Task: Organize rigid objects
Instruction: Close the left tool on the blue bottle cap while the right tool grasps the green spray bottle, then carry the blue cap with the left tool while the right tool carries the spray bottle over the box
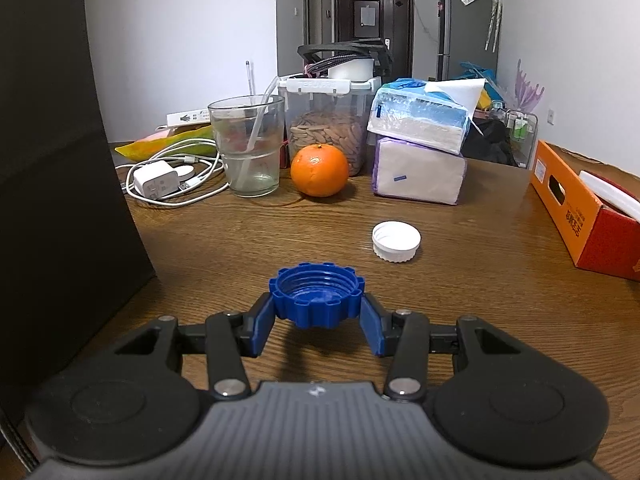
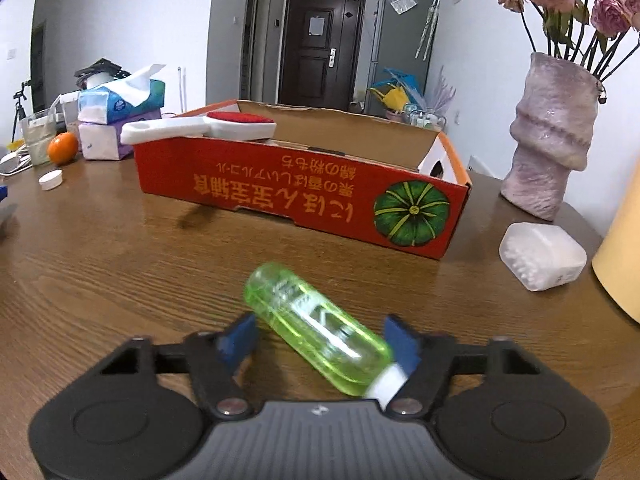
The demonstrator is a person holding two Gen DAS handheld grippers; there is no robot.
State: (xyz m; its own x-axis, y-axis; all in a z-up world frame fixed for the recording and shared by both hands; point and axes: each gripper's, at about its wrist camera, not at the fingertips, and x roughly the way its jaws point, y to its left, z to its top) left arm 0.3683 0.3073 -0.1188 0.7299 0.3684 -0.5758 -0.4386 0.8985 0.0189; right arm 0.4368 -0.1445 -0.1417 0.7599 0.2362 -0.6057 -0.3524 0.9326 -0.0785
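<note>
Wooden tabletop (image 1: pixel 460 280), cluttered at top of frame. Left hand-held gripper (image 1: pixel 319 316) clamped on blue cap (image 1: pixel 316 294), lower centre. Right hand-held gripper (image 2: pixel 320 344) jaws around green bottle (image 2: pixel 316 324) lying diagonally, lower centre; pad contact unclear through blur. Red box (image 2: pixel 304 196) behind.

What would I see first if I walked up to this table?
Probably the bright green bottle, lying slanted between the fingers of the right gripper, just in front of the big orange-red box with a pumpkin picture. Next, the blue cap pinched in the left gripper, with a round orange behind it beside a glass.
</note>
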